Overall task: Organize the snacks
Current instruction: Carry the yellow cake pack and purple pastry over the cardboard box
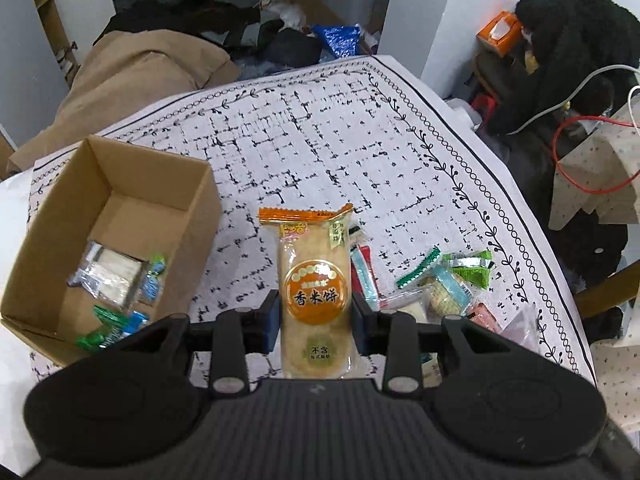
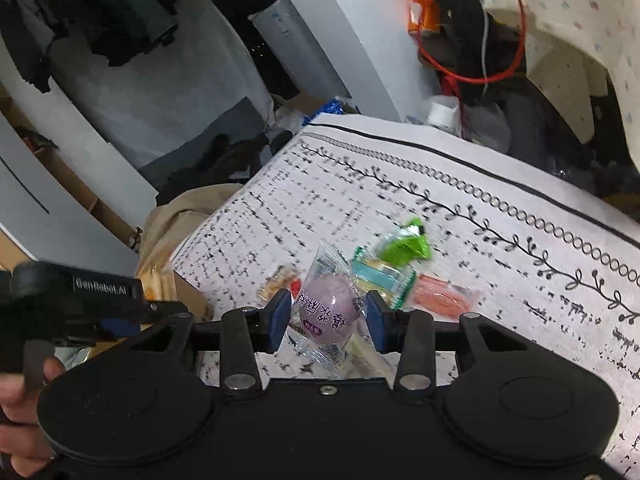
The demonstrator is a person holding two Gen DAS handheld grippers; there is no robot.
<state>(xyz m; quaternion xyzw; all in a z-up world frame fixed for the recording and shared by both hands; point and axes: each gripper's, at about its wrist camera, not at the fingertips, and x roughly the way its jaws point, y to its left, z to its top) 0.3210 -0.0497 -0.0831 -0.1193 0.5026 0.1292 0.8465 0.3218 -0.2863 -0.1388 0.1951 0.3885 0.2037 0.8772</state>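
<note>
Left wrist: jaws pinch rice cracker packet [image 1: 314,300]; right jaws pinch purple snack [image 2: 329,312].

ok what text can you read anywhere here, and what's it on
"香米饼" on the round orange label of the rice cracker pack in the left gripper.
"不含" on the same pack's small green circle; the line under it is too small to read.
"GenRobot.AI" on the left gripper's body as seen in the right wrist view.
The purple snack in the right gripper has upside-down characters, too blurred to read.
The print on the other packets is too small to read.
</note>
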